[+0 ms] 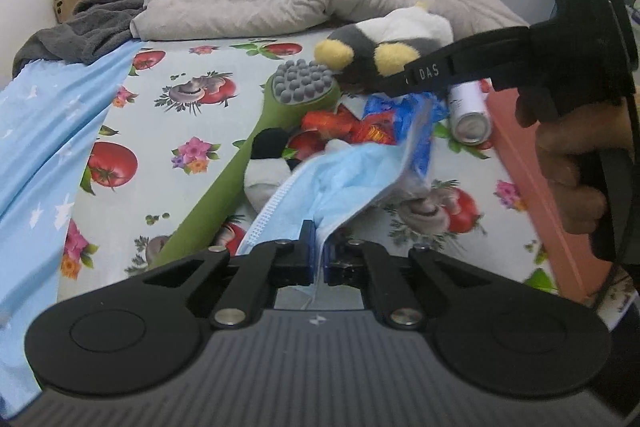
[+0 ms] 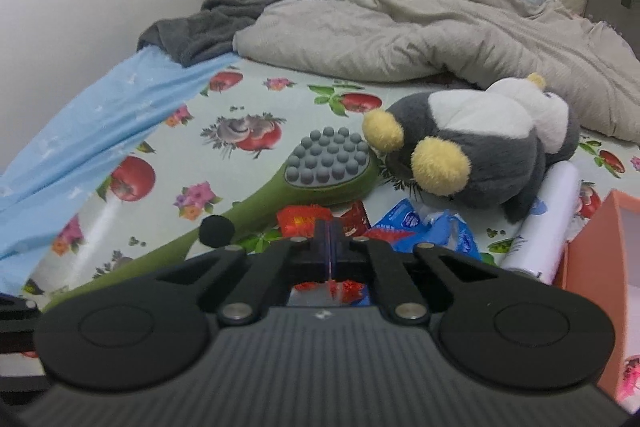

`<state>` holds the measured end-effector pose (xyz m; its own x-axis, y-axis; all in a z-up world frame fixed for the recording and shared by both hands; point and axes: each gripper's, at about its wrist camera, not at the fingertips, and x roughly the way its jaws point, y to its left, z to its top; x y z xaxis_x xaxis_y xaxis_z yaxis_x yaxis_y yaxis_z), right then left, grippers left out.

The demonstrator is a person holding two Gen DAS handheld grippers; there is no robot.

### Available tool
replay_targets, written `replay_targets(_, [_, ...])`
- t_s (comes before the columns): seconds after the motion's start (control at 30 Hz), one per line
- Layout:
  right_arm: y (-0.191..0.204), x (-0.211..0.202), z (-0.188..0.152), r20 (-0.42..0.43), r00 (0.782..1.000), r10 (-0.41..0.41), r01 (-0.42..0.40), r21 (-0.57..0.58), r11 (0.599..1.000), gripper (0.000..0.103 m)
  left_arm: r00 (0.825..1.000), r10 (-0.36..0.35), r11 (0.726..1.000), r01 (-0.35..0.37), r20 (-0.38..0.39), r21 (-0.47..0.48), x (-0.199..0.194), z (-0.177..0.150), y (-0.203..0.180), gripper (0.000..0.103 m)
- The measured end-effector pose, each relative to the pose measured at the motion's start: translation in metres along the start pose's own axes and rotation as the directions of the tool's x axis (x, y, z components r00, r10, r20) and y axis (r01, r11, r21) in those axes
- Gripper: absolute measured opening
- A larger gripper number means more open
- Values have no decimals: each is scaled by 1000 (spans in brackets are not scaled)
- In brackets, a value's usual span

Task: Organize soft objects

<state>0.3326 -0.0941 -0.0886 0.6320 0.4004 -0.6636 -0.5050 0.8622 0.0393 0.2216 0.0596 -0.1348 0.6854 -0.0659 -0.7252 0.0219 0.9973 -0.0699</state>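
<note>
Hidden or unclear: in the left wrist view the face mask (image 1: 340, 183) is covering most of the small black-and-white plush toy (image 1: 266, 163), so only its head end is showing. The far end of the mask is blurring into a blue packet (image 1: 420, 123), and the edge between the two is hard to tell. In the right wrist view the gripper body is blocking the lower part of the red wrapper (image 2: 304, 217), and the orange box (image 2: 600, 267) is being cut off by the right edge of the picture. The labels on the packets are too blurred to read.

Left tongs (image 1: 318, 247): jaws are pressing together on the near edge of the face mask, which is hanging lifted above the bed sheet (image 1: 168, 131) and trailing away from the tongs toward the packets.

Right tongs (image 2: 330, 247): jaws are sitting closed with a thin scrap of red wrapper pinched between them; shreds of it are showing below the fingers.

The grey-and-yellow plush toy (image 2: 472, 151) is lying on the sheet beyond the right tongs, its foot touching the head of the green massage brush (image 2: 328, 163). A white spray can (image 2: 548, 211) is lying just beside the toy, against the box.
</note>
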Motion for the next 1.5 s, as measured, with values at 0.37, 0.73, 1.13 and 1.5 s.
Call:
replay_targets(0.37, [-15, -40, -15, 31, 999, 17, -20, 98, 995, 5, 1000, 8, 997, -10, -26, -83, -51, -38, -7, 5])
replay_targets(0.73, [-23, -7, -44, -70, 995, 68, -52, 206, 977, 50, 998, 11, 944, -28, -55, -329, -45, -66, 38, 5])
replay_targets(1.13, [-8, 28, -59, -130, 988, 86, -65, 159, 985, 31, 996, -35, 894, -3, -78, -448, -18, -77, 65, 5])
replay_targets(1.5, [-4, 63, -63, -165, 983, 85, -58, 160, 985, 15, 991, -80, 916, 30, -109, -401, 0, -81, 57, 5])
